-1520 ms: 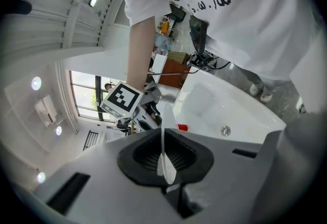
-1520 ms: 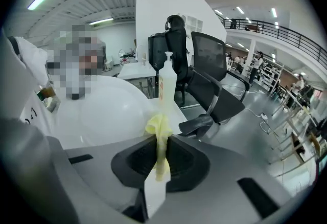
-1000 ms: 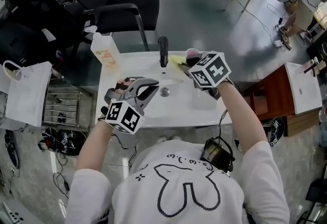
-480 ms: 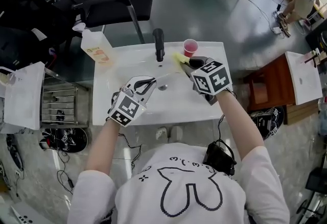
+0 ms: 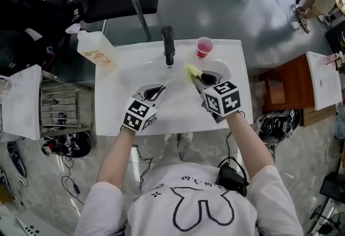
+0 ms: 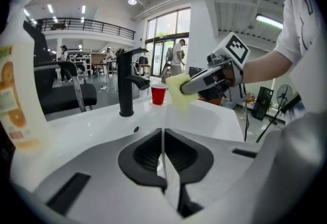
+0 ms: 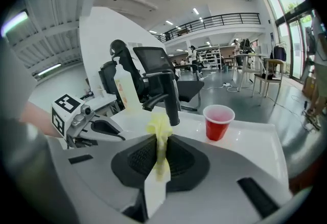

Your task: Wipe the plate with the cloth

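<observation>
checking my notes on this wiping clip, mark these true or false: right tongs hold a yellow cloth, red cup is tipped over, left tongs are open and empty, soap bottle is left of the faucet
1. The right tongs hold a yellow cloth. True.
2. The red cup is tipped over. False: it stands upright on the sink, right of the faucet.
3. The left tongs are open and empty. False: they are closed on a thin clear plate, seen edge-on.
4. The soap bottle is left of the faucet. True.

A white washbasin counter [image 5: 110, 113] carries a black faucet [image 5: 168, 46] at its far edge, a red cup [image 5: 204, 46] just right of it, and a soap bottle [image 5: 94, 49] at the far-left corner.
</observation>
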`<move>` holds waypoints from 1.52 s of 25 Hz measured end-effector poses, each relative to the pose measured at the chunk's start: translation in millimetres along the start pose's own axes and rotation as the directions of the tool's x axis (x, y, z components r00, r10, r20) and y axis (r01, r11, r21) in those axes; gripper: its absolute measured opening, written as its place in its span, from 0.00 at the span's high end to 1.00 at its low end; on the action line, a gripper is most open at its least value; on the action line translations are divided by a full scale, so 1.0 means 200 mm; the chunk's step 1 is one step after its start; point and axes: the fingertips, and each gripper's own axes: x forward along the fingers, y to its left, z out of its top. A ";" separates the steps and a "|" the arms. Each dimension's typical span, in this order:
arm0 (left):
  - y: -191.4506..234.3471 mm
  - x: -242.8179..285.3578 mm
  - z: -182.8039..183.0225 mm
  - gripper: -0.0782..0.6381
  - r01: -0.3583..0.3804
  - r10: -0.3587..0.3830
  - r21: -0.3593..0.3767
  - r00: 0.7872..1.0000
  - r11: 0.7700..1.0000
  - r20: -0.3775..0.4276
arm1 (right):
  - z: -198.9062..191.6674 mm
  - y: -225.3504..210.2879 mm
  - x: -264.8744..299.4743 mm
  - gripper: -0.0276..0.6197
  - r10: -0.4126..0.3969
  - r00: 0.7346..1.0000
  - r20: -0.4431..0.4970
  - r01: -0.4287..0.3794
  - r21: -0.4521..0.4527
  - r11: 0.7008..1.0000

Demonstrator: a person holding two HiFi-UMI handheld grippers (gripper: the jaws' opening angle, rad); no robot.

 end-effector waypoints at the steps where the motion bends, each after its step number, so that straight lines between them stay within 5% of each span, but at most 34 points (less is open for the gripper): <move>1: 0.02 0.02 -0.03 0.87 -0.002 0.001 -0.045 1.000 0.999 -0.005 | -0.02 0.00 0.01 0.88 0.002 1.000 -0.005 -0.002 0.013 1.000; 5: 0.14 0.12 -0.18 0.87 -0.026 0.015 -0.275 0.999 0.961 -0.041 | -0.13 -0.03 0.05 0.88 -0.014 1.000 -0.023 0.015 0.054 0.998; 7: 0.18 0.17 -0.26 0.87 -0.026 0.002 -0.418 0.998 0.908 -0.057 | -0.19 -0.05 0.07 0.88 -0.032 0.999 -0.038 0.035 0.073 0.997; 11: 0.20 0.25 -0.36 0.87 0.010 -0.068 -0.641 0.995 0.768 -0.066 | -0.26 -0.08 0.08 0.88 -0.043 0.998 -0.055 0.049 0.109 0.993; 15: 0.21 0.31 -0.43 0.87 0.010 -0.109 -0.752 0.991 0.659 -0.083 | -0.31 -0.10 0.08 0.88 -0.047 0.997 -0.059 0.054 0.138 0.989; 20: 0.26 0.34 -0.51 0.87 -0.028 -0.100 -0.826 0.990 0.564 -0.102 | -0.36 -0.11 0.09 0.88 -0.047 0.996 -0.072 0.059 0.169 0.984; 23: 0.28 0.35 -0.58 0.86 -0.085 -0.090 -0.826 0.983 0.557 -0.162 | -0.39 -0.11 0.09 0.88 -0.046 0.996 -0.078 0.059 0.179 0.982; 30: 0.30 0.37 -0.73 0.78 -0.307 -0.006 -0.734 0.921 0.606 -0.390 | -0.34 -0.11 0.09 0.88 -0.050 0.997 -0.062 0.061 0.192 0.979; 38: 0.28 0.39 -0.76 0.73 -0.364 0.016 -0.660 0.882 0.657 -0.471 | -0.26 -0.10 0.06 0.88 -0.050 0.998 -0.035 0.055 0.176 0.983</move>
